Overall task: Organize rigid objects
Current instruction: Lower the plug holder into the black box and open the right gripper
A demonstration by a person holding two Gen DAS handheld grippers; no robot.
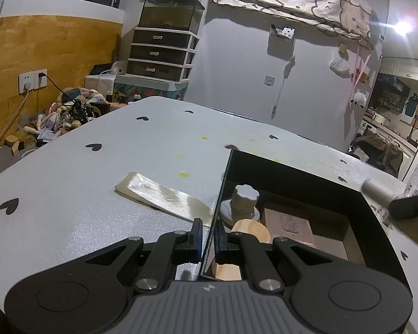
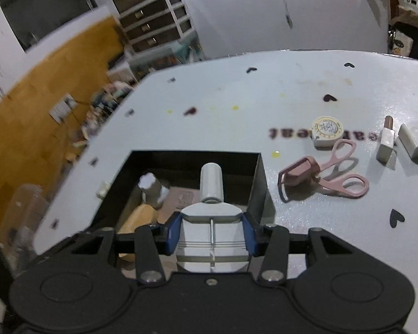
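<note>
So the left gripper (image 1: 208, 238) has its jaws pinched down on the thin left wall of the open black box (image 1: 306, 172), which sits on the white tabletop with little black hearts (image 1: 69, 172). The right gripper (image 2: 211, 235) is clamped on a white plastic gadget with a round cap-like tip (image 2: 212, 217), held right above the box opening; in the left view its tip pokes in over the box's far right rim.

Inside the box there's a white knob-topped bottle (image 1: 241, 203), a brown embossed block (image 1: 288, 222) and a light wooden rounded piece (image 1: 250, 229), all packed close together.

Just left of the box, a flat cream plastic strip (image 1: 158, 194) lies on the tabletop. To the right of the box: pink scissors (image 2: 338, 172), a round cream tape measure (image 2: 327, 130) just behind them, and two small white rectangular bits (image 2: 387, 142) further right.
</note>
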